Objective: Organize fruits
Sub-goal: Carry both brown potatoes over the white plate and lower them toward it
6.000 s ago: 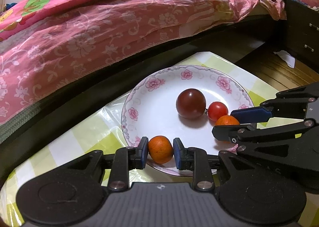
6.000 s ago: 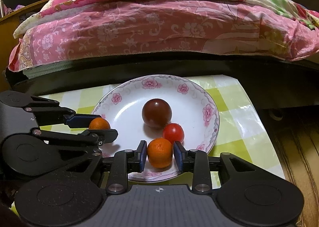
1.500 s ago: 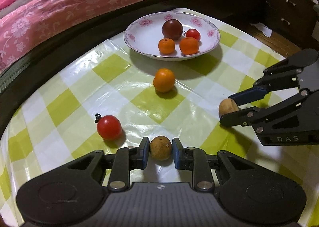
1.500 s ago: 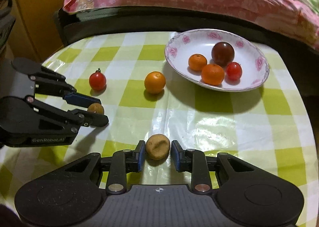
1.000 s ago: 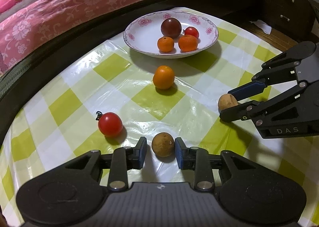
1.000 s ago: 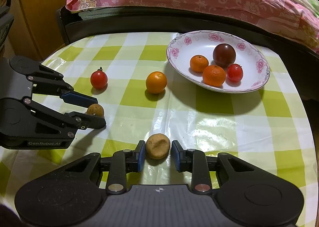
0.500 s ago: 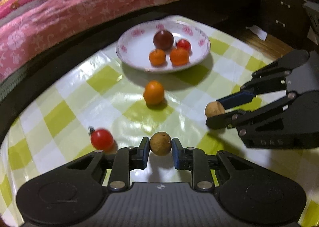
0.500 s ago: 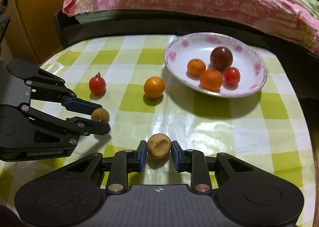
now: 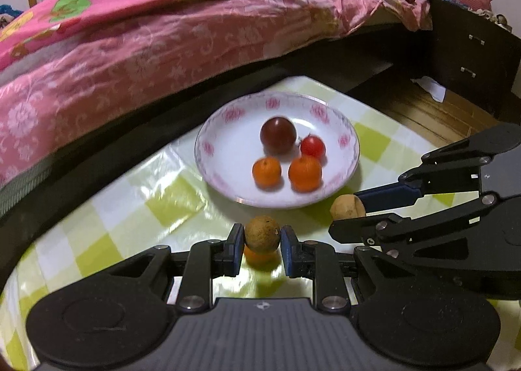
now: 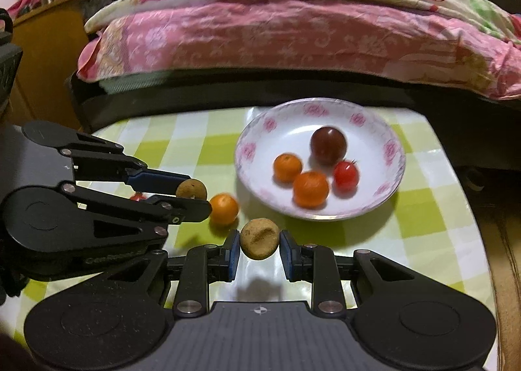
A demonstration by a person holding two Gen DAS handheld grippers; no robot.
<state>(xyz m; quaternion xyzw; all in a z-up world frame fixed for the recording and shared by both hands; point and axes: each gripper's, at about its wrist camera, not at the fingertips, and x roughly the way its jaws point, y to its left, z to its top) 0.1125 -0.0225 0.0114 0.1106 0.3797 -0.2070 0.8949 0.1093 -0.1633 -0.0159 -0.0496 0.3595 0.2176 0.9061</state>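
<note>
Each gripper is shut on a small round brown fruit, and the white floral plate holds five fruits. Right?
Not quite: the white floral plate holds four fruits, not five, as the right wrist view shows. The left gripper and right gripper are each shut on a small round brown fruit.

The checked tablecloth is showing a glossy plastic sheen. The plate is looking glazed and smooth. The brown fruit is appearing matt, rough-skinned.
</note>
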